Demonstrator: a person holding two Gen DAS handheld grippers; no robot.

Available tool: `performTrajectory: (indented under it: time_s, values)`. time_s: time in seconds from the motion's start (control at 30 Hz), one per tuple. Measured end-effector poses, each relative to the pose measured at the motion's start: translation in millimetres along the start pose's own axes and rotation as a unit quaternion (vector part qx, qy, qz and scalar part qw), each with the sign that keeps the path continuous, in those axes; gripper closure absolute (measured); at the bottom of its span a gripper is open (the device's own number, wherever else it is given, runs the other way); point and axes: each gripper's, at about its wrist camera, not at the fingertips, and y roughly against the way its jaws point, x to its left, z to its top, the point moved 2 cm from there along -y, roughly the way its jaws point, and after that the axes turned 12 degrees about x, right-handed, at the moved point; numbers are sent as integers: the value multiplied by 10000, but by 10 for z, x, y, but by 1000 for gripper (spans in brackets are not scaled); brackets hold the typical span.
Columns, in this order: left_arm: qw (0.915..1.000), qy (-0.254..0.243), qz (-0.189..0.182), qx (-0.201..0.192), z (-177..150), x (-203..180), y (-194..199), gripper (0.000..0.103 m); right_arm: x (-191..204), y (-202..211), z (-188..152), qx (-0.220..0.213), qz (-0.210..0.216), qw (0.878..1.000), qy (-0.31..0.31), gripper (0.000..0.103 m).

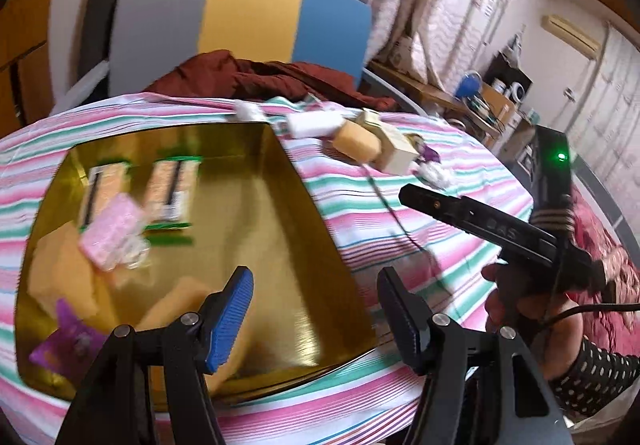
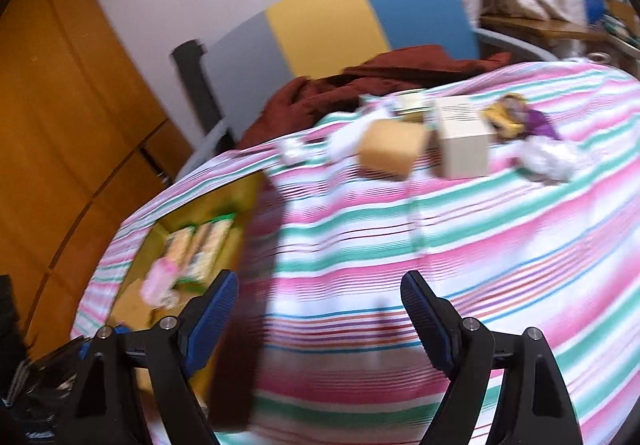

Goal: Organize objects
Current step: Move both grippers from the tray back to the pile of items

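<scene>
Both tongs are found empty with jaws standing apart: the left tongs (image 1: 316, 315) are held over the near right part of the gold tray (image 1: 304, 229), the right tongs (image 2: 320, 321) over bare striped cloth (image 2: 460, 229) to the tray's right. The surface appears to be a bed or cloth-covered counter; which cannot be told. Already in the tray are noted two snack bars (image 1: 140, 193), a pink packet (image 1: 110, 233), yellow sponges (image 1: 60, 277) and a purple wrapper (image 1: 64, 341). The things not yet sorted lie in a loose row at the far edge of the cloth: an orange sponge block (image 2: 390, 151), a white box (image 2: 464, 137) just beside it, a purple-and-yellow wrapper (image 2: 520, 117) and a crumpled clear wrapper (image 2: 548, 161). In the right wrist view this row lies straight ahead of and beyond the right tongs, well apart from them, the sponge block nearly on the tongs' centre line and the box slightly right of it. The row's long axis runs across the line of approach. From the left tongs the same items lie ahead and to the right, beyond the tray's far corner. The right hand (image 1: 532, 317) is judged the nearer and better aligned; a forward reach to the sponge block is judged the likely next step. Both views are blurred, so fine contact cannot be confirmed
</scene>
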Motion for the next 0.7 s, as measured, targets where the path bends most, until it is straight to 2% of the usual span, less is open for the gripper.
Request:
performTrajectory:
  time_s: [0.27,0.47,0.57,0.7]
  values:
    - [9985,-393,-313,239,164,-458,-243,38,-920,124,186,-273,-811,9940,-677,19]
    - [9967,-576,-382,437,206,-695,-389,38,-1502,80,611,-496,-1402,9843,-948,18]
    - [9963,-587,-368,507,223,-752,-445,38,-1694,-44,845,-474,-1694,9800,-927,18]
    - [9960,-601,-307,583,258,-773,-492,38,-1760,-249,987,-249,-1819,9802,-741,29]
